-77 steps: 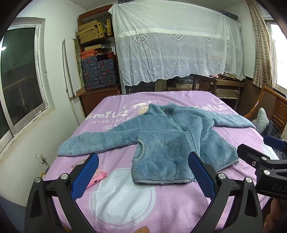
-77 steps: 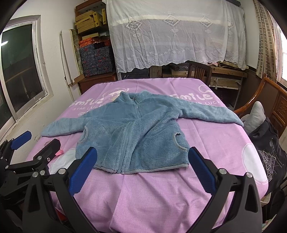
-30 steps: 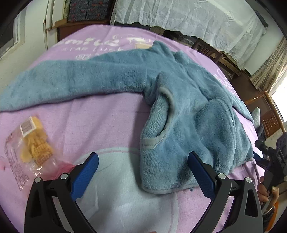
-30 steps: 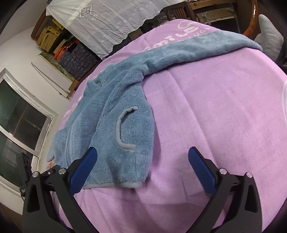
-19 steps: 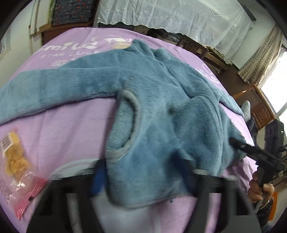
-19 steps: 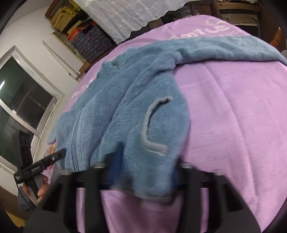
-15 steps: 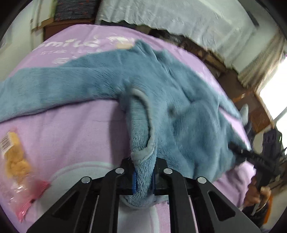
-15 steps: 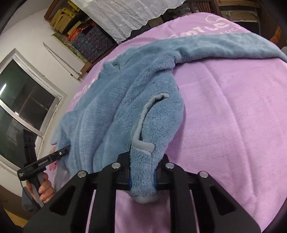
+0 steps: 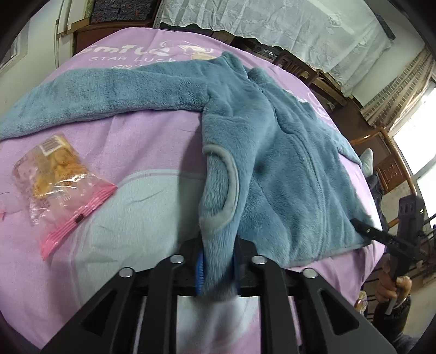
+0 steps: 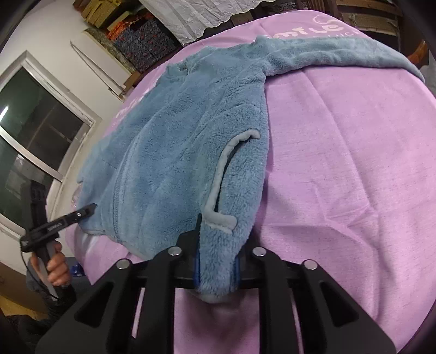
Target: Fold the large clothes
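A blue fleece jacket lies front up on a purple bedspread, sleeves spread out to both sides. My left gripper is shut on the jacket's bottom left hem corner, just below the left pocket. My right gripper is shut on the bottom right hem corner of the jacket, below the right pocket. Each gripper also shows in the other's view, the right and the left.
A clear snack bag with a pink strip lies on the bed left of the jacket. A window is on the left wall. Shelves with boxes, a lace curtain and wooden chairs stand around the bed.
Both grippers came down from above the bed to the jacket's bottom hem and closed on its two corners. The hem corners are now bunched between the pads.
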`<state>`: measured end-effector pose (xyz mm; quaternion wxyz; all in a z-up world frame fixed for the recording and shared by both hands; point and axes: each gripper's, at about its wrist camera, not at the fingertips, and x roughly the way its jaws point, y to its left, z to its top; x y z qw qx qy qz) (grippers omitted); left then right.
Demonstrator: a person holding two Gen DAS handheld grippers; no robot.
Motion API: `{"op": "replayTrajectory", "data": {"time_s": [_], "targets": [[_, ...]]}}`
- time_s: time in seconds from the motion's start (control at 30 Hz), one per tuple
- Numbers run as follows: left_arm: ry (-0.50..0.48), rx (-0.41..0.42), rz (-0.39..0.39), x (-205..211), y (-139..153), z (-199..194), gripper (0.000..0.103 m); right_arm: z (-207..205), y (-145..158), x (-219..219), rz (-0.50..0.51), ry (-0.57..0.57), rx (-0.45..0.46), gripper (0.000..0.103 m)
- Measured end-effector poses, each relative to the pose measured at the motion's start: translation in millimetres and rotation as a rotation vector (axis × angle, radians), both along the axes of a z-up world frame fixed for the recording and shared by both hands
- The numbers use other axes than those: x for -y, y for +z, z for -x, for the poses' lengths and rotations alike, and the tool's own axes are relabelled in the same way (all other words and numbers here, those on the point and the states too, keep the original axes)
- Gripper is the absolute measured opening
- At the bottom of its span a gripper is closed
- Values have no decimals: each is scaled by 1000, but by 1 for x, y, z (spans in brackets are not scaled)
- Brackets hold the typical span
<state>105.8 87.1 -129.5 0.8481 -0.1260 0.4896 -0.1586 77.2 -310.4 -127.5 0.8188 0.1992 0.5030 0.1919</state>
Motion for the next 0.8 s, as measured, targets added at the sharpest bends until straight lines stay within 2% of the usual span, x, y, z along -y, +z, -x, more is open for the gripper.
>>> {"op": "replayTrajectory", "data": {"time_s": [0.03,0.07,0.13,0.17,0.3,0.4,0.47,0.53,0.67,0.8], "targets": [[18,17,12,-9,9,-1,36,0,2,-1,6,2,-2,31],[39,36,14,-17,16,-2,50,0,4,3,-4,4,-6,49],[147,103,-6,-48,40,-6,69,2,16,17,-30,-39,33,64],[179,120,-14,-57,48,-10,75,3,20,24,-31,-58,53,65],[282,138,-116,-102,70,-62,76,-3,33,46,-41,-115,86,65],[294,117,-164,-117,72,-108,76,-19,39,43,-37,-113,98,65],[257,81,-141,-115,70,-142,76,-33,44,35,-20,-99,117,65],[163,64,-123,-94,70,-173,76,-55,51,29,-9,-88,127,65],[-26,144,-279,-21,65,-219,76,-117,61,21,8,-63,157,65],[-89,120,-361,16,36,-256,76,-181,67,11,77,-12,194,66]]}}
